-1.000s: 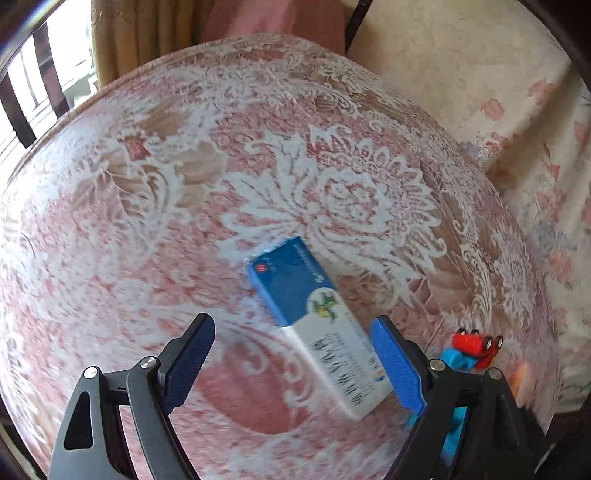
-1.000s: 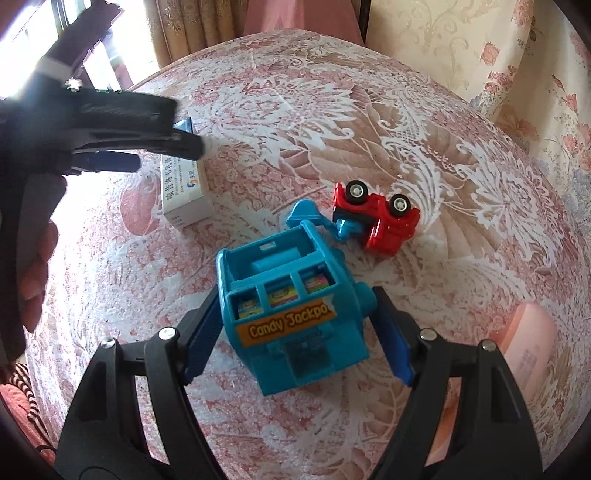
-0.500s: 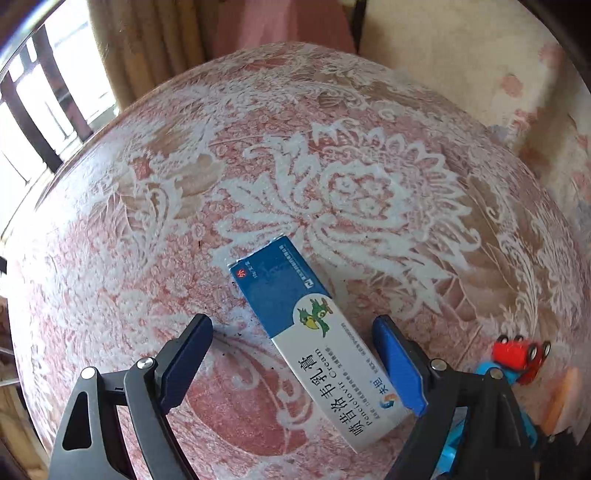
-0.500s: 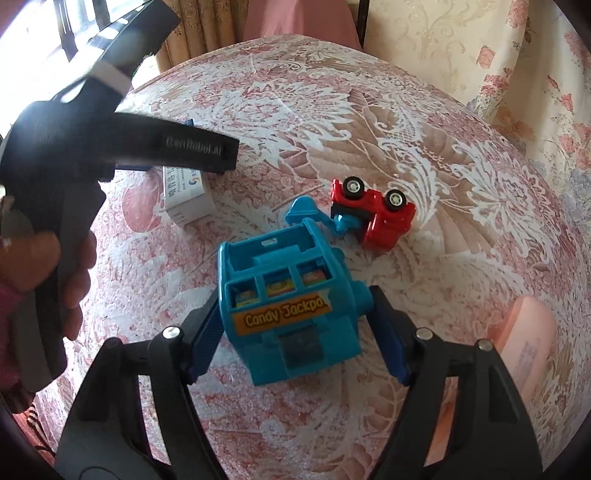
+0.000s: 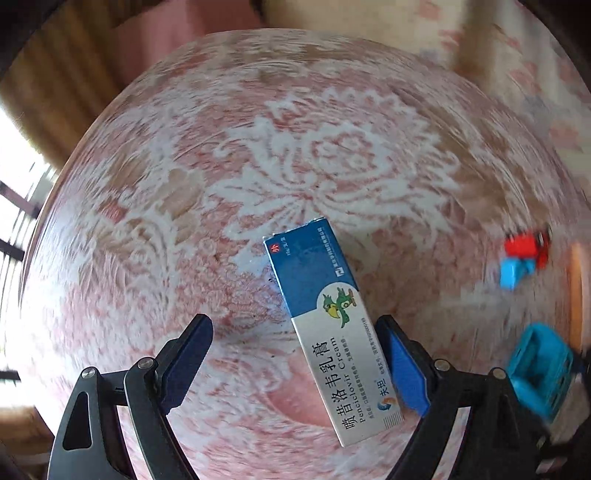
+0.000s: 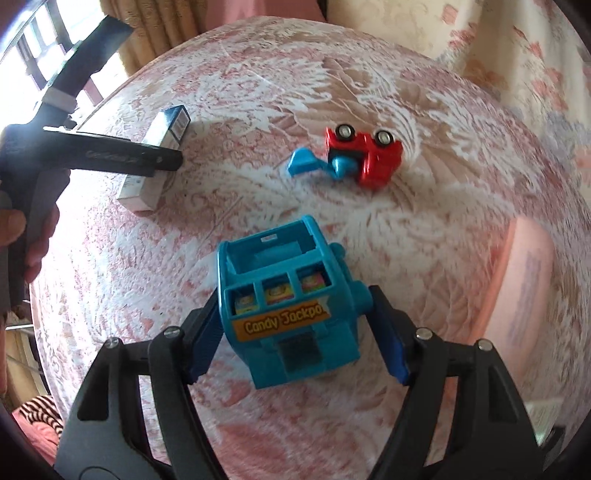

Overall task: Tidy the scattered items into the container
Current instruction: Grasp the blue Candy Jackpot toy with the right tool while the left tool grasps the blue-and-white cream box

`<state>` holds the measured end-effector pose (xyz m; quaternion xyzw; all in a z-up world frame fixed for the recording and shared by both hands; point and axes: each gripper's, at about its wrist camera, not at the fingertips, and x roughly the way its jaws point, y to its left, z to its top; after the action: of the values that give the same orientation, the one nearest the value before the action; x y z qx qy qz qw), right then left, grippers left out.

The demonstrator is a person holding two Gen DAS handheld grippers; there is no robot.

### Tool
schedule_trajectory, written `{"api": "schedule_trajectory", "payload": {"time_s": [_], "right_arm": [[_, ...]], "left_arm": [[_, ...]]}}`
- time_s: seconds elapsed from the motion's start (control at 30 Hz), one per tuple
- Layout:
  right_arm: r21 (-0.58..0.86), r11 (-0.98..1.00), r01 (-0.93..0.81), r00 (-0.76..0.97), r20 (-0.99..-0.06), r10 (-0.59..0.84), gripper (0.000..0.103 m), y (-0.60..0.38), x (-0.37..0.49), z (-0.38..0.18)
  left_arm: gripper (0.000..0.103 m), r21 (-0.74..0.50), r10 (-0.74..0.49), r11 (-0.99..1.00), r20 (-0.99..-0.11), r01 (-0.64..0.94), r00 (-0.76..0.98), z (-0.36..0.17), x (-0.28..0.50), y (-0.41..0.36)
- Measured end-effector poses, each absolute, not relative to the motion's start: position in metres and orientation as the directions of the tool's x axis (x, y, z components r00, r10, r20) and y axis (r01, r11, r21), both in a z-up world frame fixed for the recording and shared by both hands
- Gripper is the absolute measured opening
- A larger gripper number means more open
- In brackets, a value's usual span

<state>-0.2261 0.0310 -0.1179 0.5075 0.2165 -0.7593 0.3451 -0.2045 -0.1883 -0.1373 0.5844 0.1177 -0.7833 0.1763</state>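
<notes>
Looking down w/ our right gripper (image 6: 297, 338), we straddle the blue Candy Jackpot toy (image 6: 286, 306): jaws sit at both its sides, left pad against the toy's side, right pad by the knob, but we can't tell if they actually press, so grip is unclear. Toy stands on the lace tablecloth (image 6: 258, 122). Further out, a red toy car (image 6: 364, 157) lies flipped, wheels up, w/ a blue scoop touching its front. To the right, a pink box (image 6: 524, 280) at the table edge, blurry.

Our left gripper (image 5: 295, 360) is spread wide, released, over the cream box (image 5: 328, 317); box lies flat on the cloth, its near end between the fingers, close to the right pad, well apart from the left one. Box is blue at its far end, white near us. Beyond: curtain (image 6: 147, 22) and window.
</notes>
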Motion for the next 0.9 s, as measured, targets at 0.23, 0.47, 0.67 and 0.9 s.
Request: {"api": "schedule_trajectory", "payload": {"time_s": [0.23,0.47,0.67,0.9], "right_arm": [[0.003,-0.707,0.707,-0.261,-0.928,-0.265,0.076,0.03,-0.218,-0.118],[-0.008,-0.715,0.699,-0.264,-0.932,-0.247,0.076,0.028,-0.217,-0.118],[-0.007,-0.706,0.708,-0.256,-0.934,-0.248,0.076,0.026,-0.219,-0.121],[-0.037,-0.693,0.72,-0.262,-0.939,-0.222,0.076,0.026,-0.216,-0.127]], "left_arm": [[0.103,0.03,-0.12,-0.943,-0.959,0.332,-0.255,-0.141,-0.196,-0.201],[0.103,0.003,-0.117,-0.926,-0.953,0.378,-0.279,-0.143,-0.187,-0.209],[0.103,-0.008,-0.122,-0.918,-0.945,0.395,-0.303,-0.143,-0.18,-0.212],[0.101,-0.01,-0.129,-0.921,-0.936,0.389,-0.328,-0.144,-0.174,-0.212]]}}
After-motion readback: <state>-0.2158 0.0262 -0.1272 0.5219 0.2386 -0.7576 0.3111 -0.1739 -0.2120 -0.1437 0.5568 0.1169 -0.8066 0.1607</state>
